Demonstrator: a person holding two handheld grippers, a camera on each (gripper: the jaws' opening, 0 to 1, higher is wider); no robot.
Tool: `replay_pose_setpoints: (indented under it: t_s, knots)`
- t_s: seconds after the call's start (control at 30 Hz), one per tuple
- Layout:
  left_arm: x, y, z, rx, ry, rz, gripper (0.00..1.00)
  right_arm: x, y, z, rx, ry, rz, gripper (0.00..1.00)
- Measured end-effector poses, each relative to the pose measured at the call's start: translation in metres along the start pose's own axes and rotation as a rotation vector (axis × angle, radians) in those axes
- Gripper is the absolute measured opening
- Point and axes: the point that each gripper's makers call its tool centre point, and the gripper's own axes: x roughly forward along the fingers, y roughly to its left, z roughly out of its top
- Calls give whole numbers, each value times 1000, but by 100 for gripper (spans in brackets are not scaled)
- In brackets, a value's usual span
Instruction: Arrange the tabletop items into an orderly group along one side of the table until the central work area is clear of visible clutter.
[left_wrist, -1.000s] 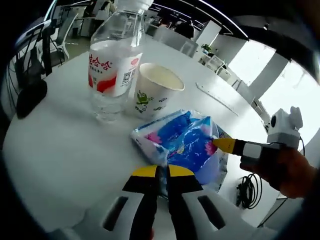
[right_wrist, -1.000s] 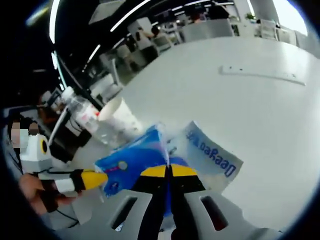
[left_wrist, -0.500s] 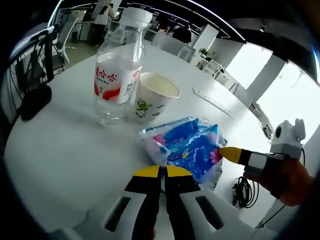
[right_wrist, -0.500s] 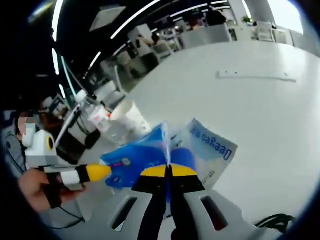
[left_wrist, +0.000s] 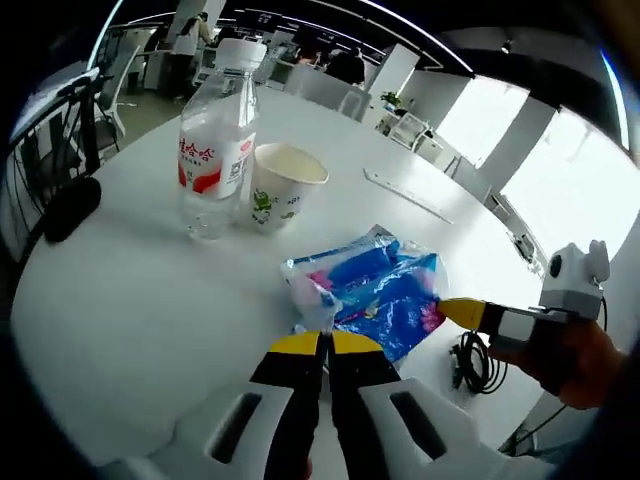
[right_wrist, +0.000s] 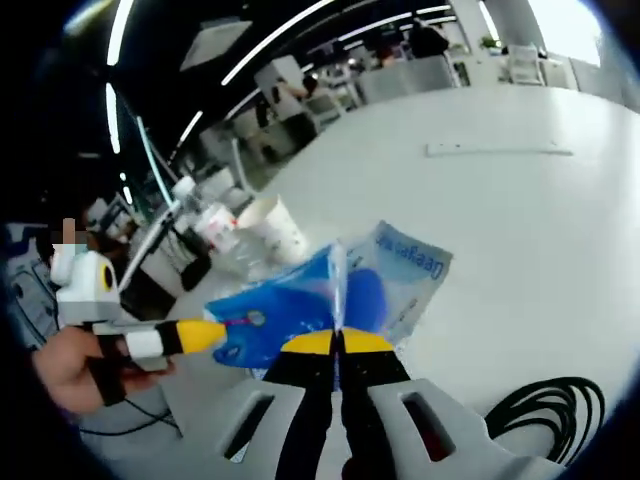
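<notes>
A blue tissue pack (left_wrist: 375, 288) hangs between both grippers, just above the white table (left_wrist: 130, 300). My left gripper (left_wrist: 323, 343) is shut on its near corner; in the right gripper view it enters from the left (right_wrist: 205, 335) at the pack's edge. My right gripper (right_wrist: 338, 342) is shut on the pack's (right_wrist: 290, 305) upright seam, and its yellow tip (left_wrist: 452, 310) meets the pack's right side in the left gripper view. A clear water bottle (left_wrist: 213, 145) with a red label and a paper cup (left_wrist: 278, 188) stand side by side further back.
A long white strip (left_wrist: 405, 195) lies flat beyond the cup. A black cable (right_wrist: 545, 415) hangs coiled off the table's edge near the pack. A dark object (left_wrist: 65, 205) sits at the far left rim. Office chairs and desks surround the table.
Both views have pulled back with the pack; the bottle and cup now look smaller and further off. The black cable has come into the right gripper view. Both grips are unchanged.
</notes>
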Motion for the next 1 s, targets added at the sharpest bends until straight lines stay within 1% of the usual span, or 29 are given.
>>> replay_pose_setpoints:
  t_s: [0.13,0.23,0.4,0.57,0.73,1.0]
  knots:
    - [-2,-10,-6,37,10,-11,0,-11,-2,-2,16,-17,-8,0]
    - [-2,-15,-10,48,19,-20,0,-20,-6,-5,22,-26,-14,0]
    - [-3,-31,-14,72,29,-40,0,-34,-14,-9,33,-41,-27,0]
    - [-3,-50,-16,102,36,-62,0,-53,-22,-9,30,-65,-48,0]
    - [0,-71,-20,132,51,-100,0,-74,-37,-14,61,-93,-77,0]
    - [5,-95,-31,177,77,-137,0,-101,-51,-23,100,-124,-118,0]
